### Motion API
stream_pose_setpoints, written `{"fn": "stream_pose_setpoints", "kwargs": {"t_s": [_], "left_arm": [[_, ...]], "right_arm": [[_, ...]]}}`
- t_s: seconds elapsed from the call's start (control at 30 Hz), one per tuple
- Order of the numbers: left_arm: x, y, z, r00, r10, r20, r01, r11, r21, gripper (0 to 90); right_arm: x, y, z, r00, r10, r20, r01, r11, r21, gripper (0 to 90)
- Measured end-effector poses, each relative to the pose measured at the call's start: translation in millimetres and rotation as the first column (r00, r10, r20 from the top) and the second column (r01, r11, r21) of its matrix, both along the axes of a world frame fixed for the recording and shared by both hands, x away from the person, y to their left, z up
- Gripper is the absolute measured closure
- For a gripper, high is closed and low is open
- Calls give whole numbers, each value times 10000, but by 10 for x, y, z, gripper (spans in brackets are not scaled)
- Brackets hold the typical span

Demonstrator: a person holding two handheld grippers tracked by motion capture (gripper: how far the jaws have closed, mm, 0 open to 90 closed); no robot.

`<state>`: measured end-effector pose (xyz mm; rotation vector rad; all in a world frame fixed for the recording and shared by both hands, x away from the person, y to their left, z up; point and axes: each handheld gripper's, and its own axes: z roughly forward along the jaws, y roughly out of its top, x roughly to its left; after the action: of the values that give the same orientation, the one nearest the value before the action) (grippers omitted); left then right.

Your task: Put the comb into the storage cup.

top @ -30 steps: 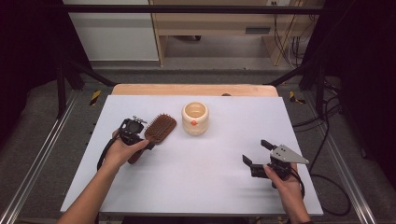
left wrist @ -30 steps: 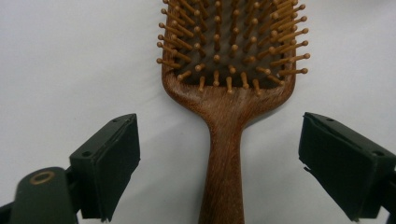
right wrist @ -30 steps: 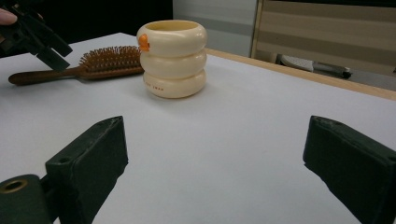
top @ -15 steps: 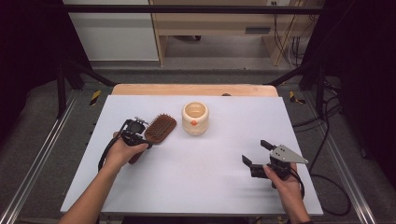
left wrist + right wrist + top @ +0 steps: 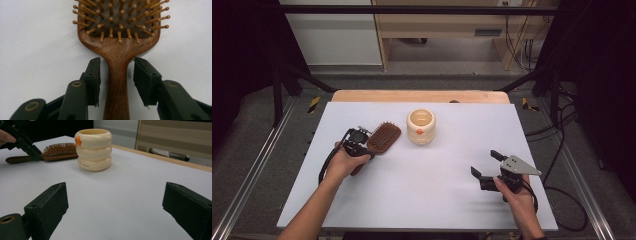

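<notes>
My left gripper [image 5: 117, 75] had just narrowed around the one wooden hairbrush [image 5: 117, 52], pads not yet touching; my right gripper [image 5: 486, 167] stayed wide. One cream cup [image 5: 420, 126].

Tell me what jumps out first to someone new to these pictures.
The wooden hairbrush lies bristles-up left of centre on the white table. The left gripper has just been closing, jaws either side of the handle with small gaps. Behind centre stands a cream ringed cup; the right gripper waits open near the right front.

Wooden hairbrush [image 5: 117, 50] bristles up on white table [image 5: 37, 37], left claw [image 5: 117, 80] closing astride handle, gaps visible
</notes>
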<state>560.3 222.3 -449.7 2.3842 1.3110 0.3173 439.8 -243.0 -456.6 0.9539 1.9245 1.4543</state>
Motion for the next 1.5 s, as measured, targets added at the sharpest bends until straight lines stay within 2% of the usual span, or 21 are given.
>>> {"fn": "stream_pose_setpoints", "kwargs": {"t_s": [0.2, 0.43, 0.53, 0.9, 1.03, 1.17, 1.4, 1.5], "left_arm": [[-5, -9, -14, 10000, -54, -31, 54, 9999, 88, 611], [-44, 0, -28, 9996, -224, 190, 221, 9996, 178, 656], [-63, 19, -38, 9995, -181, 248, 182, 9998, -39, 714], [-82, 14, -29, 9990, -284, 358, 280, 9995, 112, 722], [-111, 36, -15, 9972, -411, 620, 391, 9987, 331, 722], [-145, 104, 22, 9948, -439, 916, 418, 9988, 244, 722], [-144, 138, 32, 9957, -612, 702, 586, 9975, 386, 722], [-118, 121, 25, 9970, -675, 389, 649, 9958, 649, 723]], "right_arm": [[0, 1, -1, 10000, 4, 5, -4, 10000, -14, 66], [0, 3, -2, 10000, 2, -1, -2, 10000, -26, 66], [0, 5, -2, 10000, 9, 0, -9, 10000, -36, 66], [-1, 9, -3, 10000, 23, -7, -23, 10000, -41, 66], [3, 7, -3, 10000, 30, -4, -30, 10000, -24, 65], [1, 12, -1, 10000, 40, 4, -40, 10000, -31, 66], [2, 19, -4, 10000, 46, -6, -46, 10000, -64, 65], [2, 18, -5, 10000, 38, -20, -39, 10000, -59, 65]]}}
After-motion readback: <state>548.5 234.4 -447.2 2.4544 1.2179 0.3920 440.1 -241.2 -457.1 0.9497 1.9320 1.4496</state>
